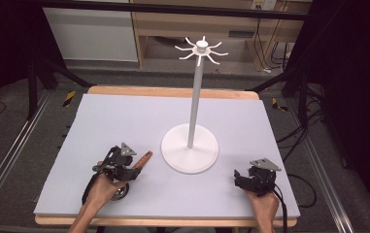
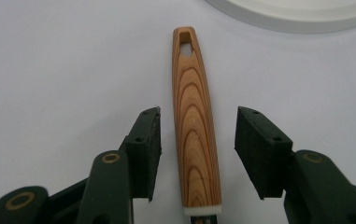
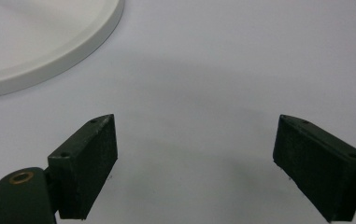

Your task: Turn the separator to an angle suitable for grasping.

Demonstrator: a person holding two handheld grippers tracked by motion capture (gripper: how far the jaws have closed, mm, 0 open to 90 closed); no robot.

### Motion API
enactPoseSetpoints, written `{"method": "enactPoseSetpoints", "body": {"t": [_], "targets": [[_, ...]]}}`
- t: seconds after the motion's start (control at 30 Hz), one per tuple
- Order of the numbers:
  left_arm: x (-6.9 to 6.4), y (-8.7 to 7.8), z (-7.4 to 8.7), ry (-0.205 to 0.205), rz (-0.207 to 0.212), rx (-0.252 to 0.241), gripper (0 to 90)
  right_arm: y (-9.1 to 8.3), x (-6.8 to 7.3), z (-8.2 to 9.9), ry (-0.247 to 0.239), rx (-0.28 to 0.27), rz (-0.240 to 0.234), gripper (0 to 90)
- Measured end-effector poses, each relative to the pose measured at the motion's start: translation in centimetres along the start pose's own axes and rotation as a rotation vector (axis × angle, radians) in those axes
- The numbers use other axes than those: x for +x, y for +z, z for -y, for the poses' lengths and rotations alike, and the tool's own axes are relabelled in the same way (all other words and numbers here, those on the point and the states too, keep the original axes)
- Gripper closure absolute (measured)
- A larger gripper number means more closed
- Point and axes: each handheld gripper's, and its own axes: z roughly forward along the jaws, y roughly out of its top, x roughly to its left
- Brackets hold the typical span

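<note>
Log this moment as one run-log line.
left gripper: open, fingers astride wooden handle, not pressing | right gripper: open, nothing between | white stand: upright on table

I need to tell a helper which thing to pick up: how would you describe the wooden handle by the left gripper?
Start at the white stand with its round base mid-table. Just left of that base, on the pale mat, lies the wooden handle, between the open jaws of the left gripper. It alone is striped brown wood, with a slot at its far end.
</note>
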Motion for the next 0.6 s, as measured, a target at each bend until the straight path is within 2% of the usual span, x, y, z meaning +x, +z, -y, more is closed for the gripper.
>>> {"method": "enactPoseSetpoints", "body": {"t": [0.2, 0.43, 0.6], "targets": [[0.0, 0.8, -1.4, 0.033, -0.002, 0.051, 51.4, -0.1, -0.1, 0.0, 0.006, -0.004, 0.001, 14.2], [0.3, 1.8, -1.8, 0.029, 0.011, 0.096, 55.3, -0.1, -0.3, 0.0, 0.008, -0.007, -0.002, 14.2], [0.6, 2.2, -1.5, 0.013, 0.017, 0.111, 59.5, -0.1, -0.3, 0.0, 0.012, -0.006, 0.001, 14.2]]}}
